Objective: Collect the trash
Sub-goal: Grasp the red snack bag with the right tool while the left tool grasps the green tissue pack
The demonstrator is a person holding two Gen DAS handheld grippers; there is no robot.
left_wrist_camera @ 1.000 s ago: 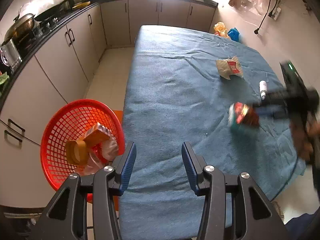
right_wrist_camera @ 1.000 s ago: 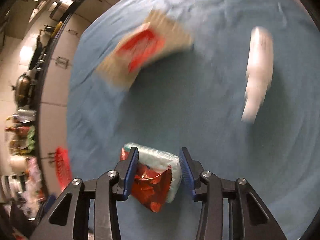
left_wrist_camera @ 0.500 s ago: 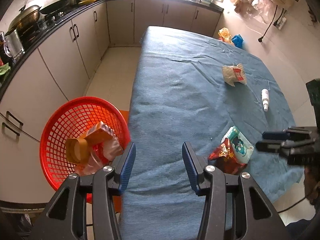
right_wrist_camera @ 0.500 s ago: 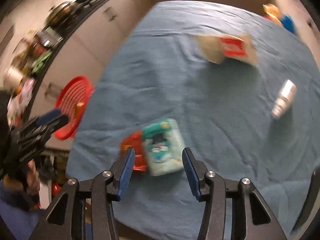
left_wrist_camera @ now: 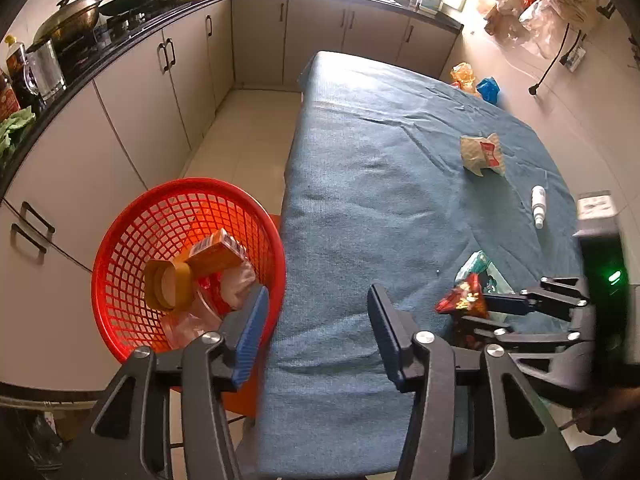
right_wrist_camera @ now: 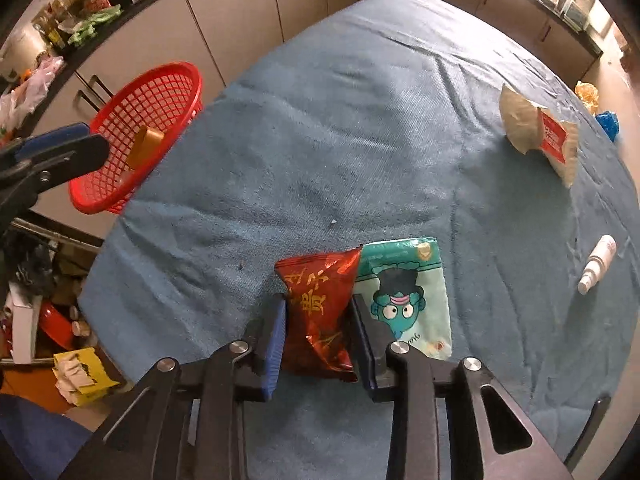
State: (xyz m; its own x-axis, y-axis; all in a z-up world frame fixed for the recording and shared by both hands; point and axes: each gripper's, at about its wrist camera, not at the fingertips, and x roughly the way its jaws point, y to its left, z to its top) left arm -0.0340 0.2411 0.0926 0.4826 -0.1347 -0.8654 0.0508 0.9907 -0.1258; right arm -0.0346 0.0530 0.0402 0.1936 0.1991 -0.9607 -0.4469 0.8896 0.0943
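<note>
The right gripper is clenched on the red snack packet near the table's front edge, the red basket lying at ten o'clock, nearer the empty, opening left gripper.

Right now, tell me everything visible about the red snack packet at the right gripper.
The red snack packet is a glossy, crinkled foil pouch with gold lettering and crimped ends. It stands lengthwise between the right gripper's blue pads, which press its sides. Its right edge overlaps the teal cartoon packet lying on the blue tablecloth.
</note>
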